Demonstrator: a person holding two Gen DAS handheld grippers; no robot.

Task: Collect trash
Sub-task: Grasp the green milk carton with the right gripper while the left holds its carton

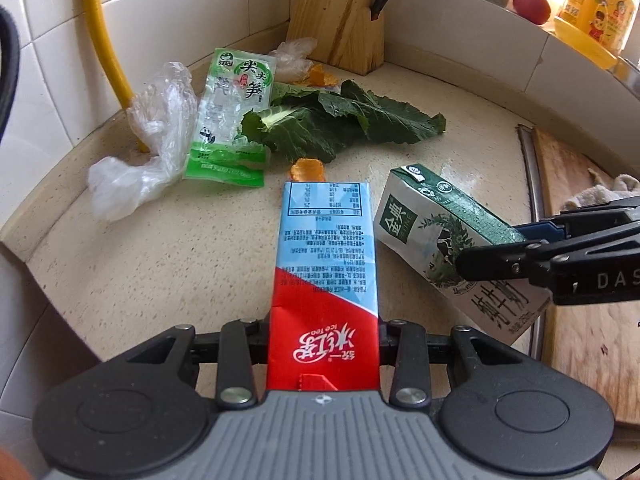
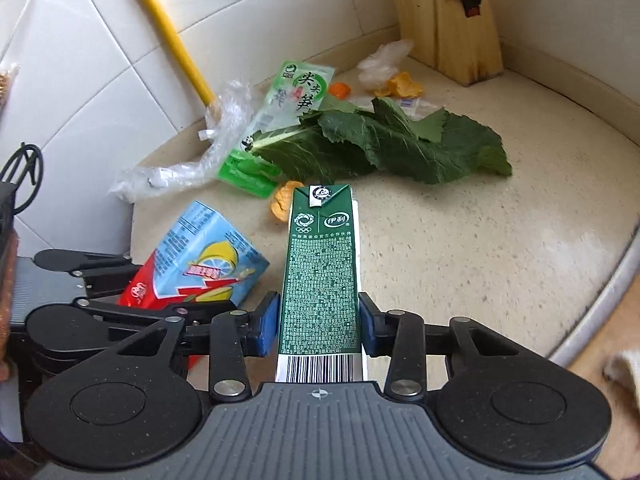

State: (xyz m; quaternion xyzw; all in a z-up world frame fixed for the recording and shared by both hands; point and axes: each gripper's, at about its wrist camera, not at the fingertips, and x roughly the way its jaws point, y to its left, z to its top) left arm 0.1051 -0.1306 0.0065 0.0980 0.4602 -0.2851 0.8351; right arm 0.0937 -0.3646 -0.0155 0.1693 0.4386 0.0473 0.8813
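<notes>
Daylight enters from the upper right of the left wrist view — the yellow container (image 1: pixel 600 16) on the ledge (image 1: pixel 480 12) is overexposed. The countertop (image 2: pixel 460 264) is evenly lit with soft shadows. Strong fisheye bending at edges; corners vignetted — slight blur bottom right.

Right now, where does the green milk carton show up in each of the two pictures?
Left wrist view: the green milk carton lies tilted at right of centre, with the right tool closed on it.
Right wrist view: the carton runs straight up the centre from the bottom, between that tool's blue pads.
Shared landmark: the wooden knife block in the back corner.
</notes>
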